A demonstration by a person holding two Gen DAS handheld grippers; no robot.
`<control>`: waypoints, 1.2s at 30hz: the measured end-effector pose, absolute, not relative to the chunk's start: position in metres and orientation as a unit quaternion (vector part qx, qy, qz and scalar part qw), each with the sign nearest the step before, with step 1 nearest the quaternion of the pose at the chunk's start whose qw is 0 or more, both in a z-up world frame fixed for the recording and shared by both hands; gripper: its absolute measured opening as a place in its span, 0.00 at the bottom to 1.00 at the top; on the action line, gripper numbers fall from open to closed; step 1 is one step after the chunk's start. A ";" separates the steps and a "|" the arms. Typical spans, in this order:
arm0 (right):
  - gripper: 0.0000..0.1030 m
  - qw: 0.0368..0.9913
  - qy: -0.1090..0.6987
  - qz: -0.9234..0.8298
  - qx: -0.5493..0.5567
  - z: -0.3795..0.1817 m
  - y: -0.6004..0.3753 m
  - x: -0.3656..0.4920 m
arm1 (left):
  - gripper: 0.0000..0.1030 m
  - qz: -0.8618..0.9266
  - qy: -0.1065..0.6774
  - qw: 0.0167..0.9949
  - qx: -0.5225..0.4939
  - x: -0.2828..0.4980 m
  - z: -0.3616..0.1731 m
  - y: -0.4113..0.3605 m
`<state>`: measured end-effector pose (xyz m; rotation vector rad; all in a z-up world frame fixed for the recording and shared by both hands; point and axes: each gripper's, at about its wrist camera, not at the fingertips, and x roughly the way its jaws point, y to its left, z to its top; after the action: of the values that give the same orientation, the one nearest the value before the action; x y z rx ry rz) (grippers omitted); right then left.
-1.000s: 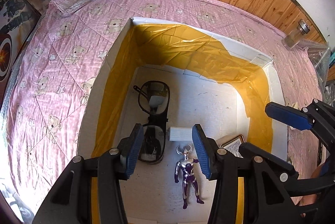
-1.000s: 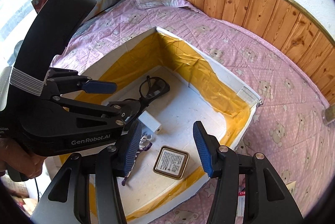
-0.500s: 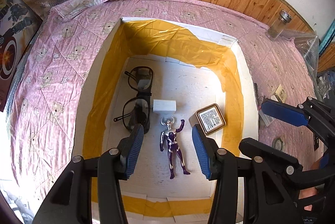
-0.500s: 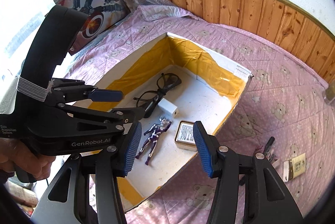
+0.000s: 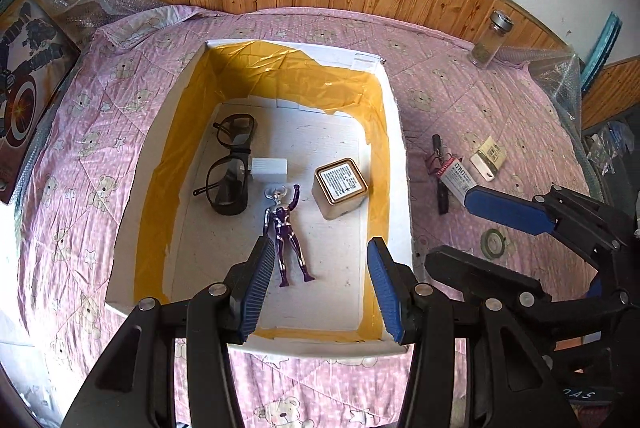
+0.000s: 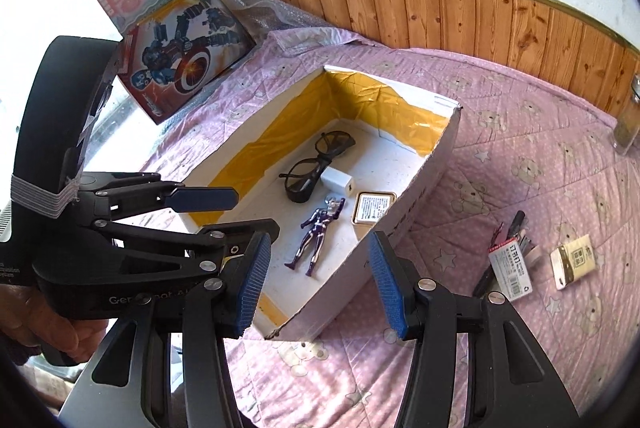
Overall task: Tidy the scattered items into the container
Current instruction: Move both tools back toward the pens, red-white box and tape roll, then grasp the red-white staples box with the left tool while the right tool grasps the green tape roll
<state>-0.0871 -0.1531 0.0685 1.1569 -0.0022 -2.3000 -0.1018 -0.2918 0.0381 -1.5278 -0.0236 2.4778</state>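
Blue-padded fingers on both grippers are spread wide with nothing between them. The left gripper (image 5: 322, 286) hangs over the near end of the box (image 5: 396, 132), and right ahead of its fingers lies the purple figure (image 5: 286, 234), flat on its back with its feet toward the fingers. Just past the figure's head is a small white block (image 5: 269, 170); left of that, a pair of black glasses (image 5: 230, 166); right of it, a square tin (image 5: 341, 188) near the box's right wall. All four sit on the box's white floor, and the inner walls are lined with yellow tape.

The right gripper (image 6: 318, 282) hovers above the box's near right corner, one finger over the inside, the other over the quilt (image 6: 520, 156). From the left camera you can see it off to the right, also gaping.

Still loose on the quilt, right of the box and ahead-right of the right fingers: a staples pack (image 6: 510, 268) lying on top of some dark tool I can't make out, a small cream packet (image 6: 574, 262) just beyond, and a tape ring (image 5: 493, 239) nearer the right gripper. Way out by the wood wall stands a glass jar (image 5: 490, 38). Far left, toy boxes (image 6: 184, 48) lean against the wall.
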 end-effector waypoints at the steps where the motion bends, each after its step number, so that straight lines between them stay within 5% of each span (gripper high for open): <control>1: 0.53 0.279 -0.006 -0.859 0.430 0.068 -0.150 -0.082 | 0.49 0.846 -0.008 0.118 -0.520 -0.097 0.039 -0.289; 25: 0.53 0.165 -0.141 -0.868 0.446 0.017 -0.001 -0.017 | 0.59 0.840 0.032 0.187 -0.509 -0.038 0.030 -0.184; 36: 0.53 0.096 -0.127 -0.868 0.469 -0.030 0.037 -0.030 | 0.65 0.818 0.009 0.202 -0.538 -0.067 0.000 -0.134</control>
<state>-0.0296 0.0374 -0.0297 1.3909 -0.3770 -2.5730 -0.0671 -0.1343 0.0004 -1.5016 0.0260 2.2852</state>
